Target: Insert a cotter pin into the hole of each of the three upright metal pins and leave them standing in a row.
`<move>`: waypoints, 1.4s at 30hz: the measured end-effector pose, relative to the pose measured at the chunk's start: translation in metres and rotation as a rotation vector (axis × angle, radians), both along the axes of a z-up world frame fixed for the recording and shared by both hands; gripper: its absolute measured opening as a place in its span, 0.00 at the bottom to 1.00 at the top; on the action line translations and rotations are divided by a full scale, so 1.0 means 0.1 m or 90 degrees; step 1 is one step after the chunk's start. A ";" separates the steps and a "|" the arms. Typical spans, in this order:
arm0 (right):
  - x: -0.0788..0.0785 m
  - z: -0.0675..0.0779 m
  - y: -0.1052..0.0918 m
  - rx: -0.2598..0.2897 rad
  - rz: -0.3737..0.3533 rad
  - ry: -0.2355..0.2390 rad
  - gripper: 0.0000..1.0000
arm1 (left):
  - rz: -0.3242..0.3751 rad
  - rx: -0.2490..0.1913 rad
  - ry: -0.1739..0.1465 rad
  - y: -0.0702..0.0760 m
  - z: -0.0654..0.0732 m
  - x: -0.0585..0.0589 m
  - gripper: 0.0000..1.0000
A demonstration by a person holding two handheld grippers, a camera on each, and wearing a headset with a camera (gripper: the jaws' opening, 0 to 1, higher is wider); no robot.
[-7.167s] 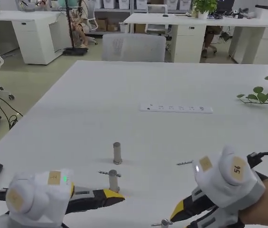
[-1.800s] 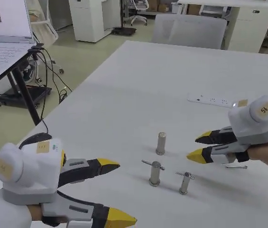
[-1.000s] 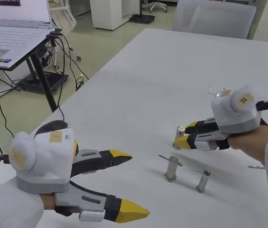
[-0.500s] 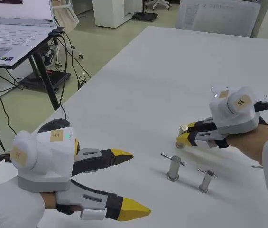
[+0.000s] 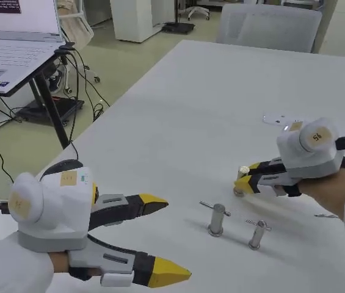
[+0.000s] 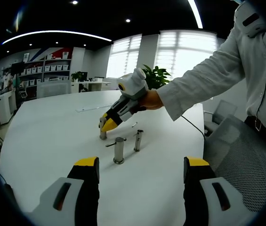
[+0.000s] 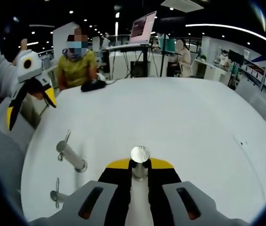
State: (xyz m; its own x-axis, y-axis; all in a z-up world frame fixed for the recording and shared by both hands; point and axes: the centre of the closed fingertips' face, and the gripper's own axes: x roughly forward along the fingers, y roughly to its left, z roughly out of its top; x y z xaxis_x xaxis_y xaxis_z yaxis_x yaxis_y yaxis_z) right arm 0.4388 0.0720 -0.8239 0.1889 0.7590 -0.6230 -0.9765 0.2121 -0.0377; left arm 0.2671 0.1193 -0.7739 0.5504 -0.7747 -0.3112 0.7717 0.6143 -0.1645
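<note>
White table (image 5: 178, 110) spreads under both grippers. Left gripper (image 5: 171, 237) hovers with its jaws spread wide, empty. Right gripper (image 5: 240, 184) clamps the bare metal pin (image 7: 140, 162) upright between its fingertips. First cottered pin (image 5: 216, 218) and second cottered pin (image 5: 256, 234) stand near those fingertips.

An office, by its laptop (image 5: 10, 43), grey desk chair (image 5: 268, 27) and white cabinets (image 5: 141, 18).

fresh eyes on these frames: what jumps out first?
The right gripper, jaws closed on the bare metal pin at the row's far end. Nearer stand one cottered pin and a second cottered pin, and the left gripper hangs open at lower left of the head view.
</note>
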 end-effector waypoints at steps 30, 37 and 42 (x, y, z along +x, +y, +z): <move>-0.81 0.16 -1.13 0.000 -0.152 0.014 0.12 | -0.084 -0.004 -0.025 -0.50 0.11 -0.09 0.72; -1.05 0.10 -1.13 0.004 -0.159 0.022 0.12 | -0.093 -0.003 -0.025 -0.54 0.10 -0.12 0.72; -1.20 0.05 -1.08 -0.001 -0.147 0.023 0.12 | -0.096 -0.004 -0.026 -0.56 0.10 -0.13 0.71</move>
State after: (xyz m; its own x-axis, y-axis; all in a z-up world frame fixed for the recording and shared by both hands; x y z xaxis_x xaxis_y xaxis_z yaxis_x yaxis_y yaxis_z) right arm 0.3186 -0.0364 -0.8188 0.3352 0.6977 -0.6331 -0.9028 0.4299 -0.0042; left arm 0.2537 0.0638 -0.7636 0.4404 -0.8510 -0.2862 0.8609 0.4907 -0.1345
